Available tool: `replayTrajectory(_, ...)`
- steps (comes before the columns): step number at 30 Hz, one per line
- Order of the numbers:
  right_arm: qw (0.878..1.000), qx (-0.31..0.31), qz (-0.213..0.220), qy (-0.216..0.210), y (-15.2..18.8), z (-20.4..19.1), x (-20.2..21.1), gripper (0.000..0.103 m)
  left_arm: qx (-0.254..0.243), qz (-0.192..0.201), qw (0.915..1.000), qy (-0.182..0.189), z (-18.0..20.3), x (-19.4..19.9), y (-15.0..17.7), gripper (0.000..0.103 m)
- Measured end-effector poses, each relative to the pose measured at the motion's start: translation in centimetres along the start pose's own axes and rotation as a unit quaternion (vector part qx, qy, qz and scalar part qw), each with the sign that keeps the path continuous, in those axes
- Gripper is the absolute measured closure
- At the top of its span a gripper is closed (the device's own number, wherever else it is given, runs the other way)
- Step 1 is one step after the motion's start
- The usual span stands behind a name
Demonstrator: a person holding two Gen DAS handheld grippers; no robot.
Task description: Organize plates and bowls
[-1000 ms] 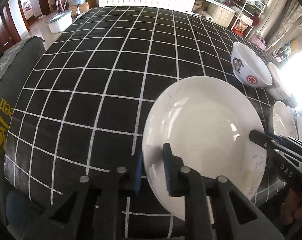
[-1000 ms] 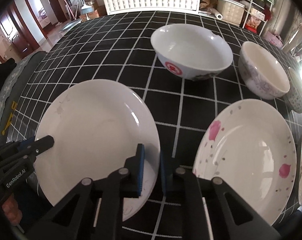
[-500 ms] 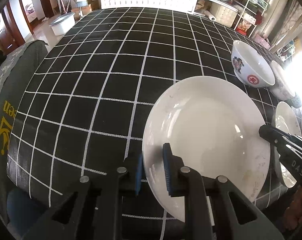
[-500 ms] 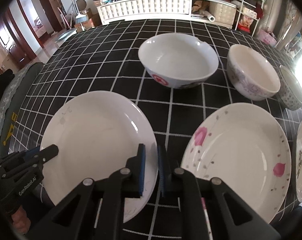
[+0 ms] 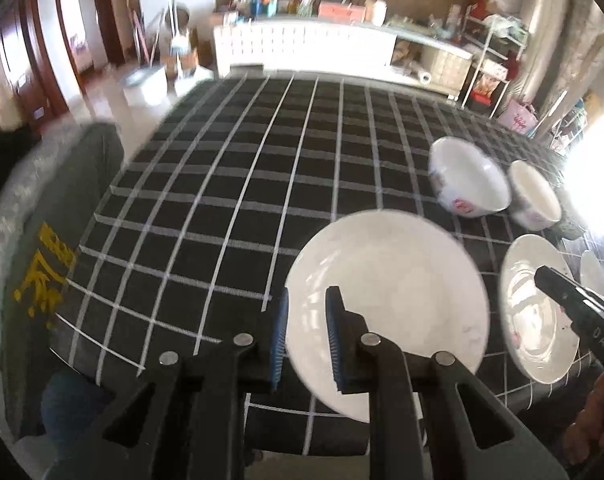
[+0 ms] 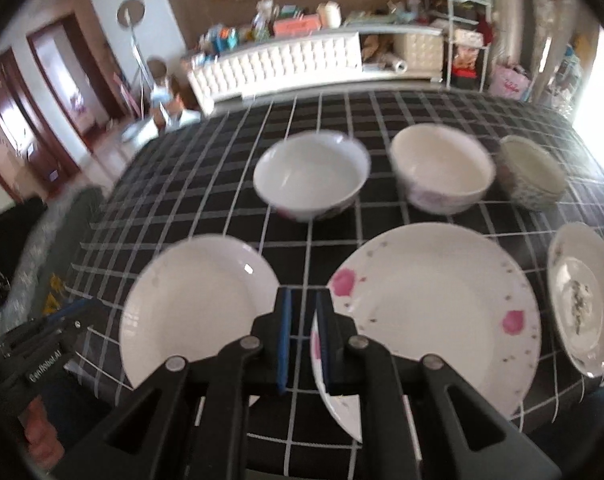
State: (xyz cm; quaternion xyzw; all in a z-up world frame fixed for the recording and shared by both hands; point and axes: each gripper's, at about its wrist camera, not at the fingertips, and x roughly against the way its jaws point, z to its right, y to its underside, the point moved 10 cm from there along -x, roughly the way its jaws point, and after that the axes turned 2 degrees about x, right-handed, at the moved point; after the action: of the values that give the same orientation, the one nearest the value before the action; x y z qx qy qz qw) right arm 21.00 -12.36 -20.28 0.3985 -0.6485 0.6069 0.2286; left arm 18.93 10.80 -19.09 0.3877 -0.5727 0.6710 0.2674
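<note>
The plain white plate (image 5: 386,304) is gripped at its near rim by the left tongs (image 5: 306,336) and, apparently, at its opposite rim by the right tongs (image 6: 302,340), both nearly closed. It is held over the checked bench (image 6: 221,184). Beside it lies an empty pink-flowered plate (image 6: 434,308); three empty bowls stand behind.

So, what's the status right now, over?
Left gripper, right gripper: nearly shut, empty. Plain white plate flat on checked cloth, ungripped. Nothing blocking it.
</note>
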Motion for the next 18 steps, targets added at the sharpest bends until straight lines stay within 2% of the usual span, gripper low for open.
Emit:
replayTrajectory(2,1.000,-0.004,0.003,0.015,0.1,0.9,0.9,0.084,-0.012,0.014,0.9998,0.000,1.2,1.1,-0.3,0.083)
replayTrajectory(3,1.000,-0.002,-0.003,0.024,0.3,1.5,1.2,0.083,-0.016,0.019,0.9997,0.004,1.9,1.6,-0.4,0.077)
replayTrajectory(6,1.000,-0.004,-0.009,0.018,0.8,3.0,2.3,0.067,-0.013,0.031,0.9992,0.021,4.0,3.1,-0.5,0.060)
replayTrajectory(8,1.000,-0.011,-0.001,0.019,1.2,4.2,3.2,0.048,-0.010,0.035,0.9985,0.040,5.3,3.7,-0.6,0.060)
replayTrajectory(13,0.998,-0.015,0.037,0.043,1.0,6.4,5.5,0.041,-0.024,0.016,0.9963,0.080,9.2,4.0,0.3,0.059)
replayTrajectory(16,0.997,-0.016,0.070,0.034,0.7,7.3,6.9,0.034,-0.037,0.017,0.9944,0.097,11.4,4.1,1.0,0.059)
replayTrajectory(18,0.997,-0.009,0.070,0.039,0.9,7.9,7.2,0.033,-0.057,0.016,0.9925,0.107,13.1,4.2,1.6,0.059)
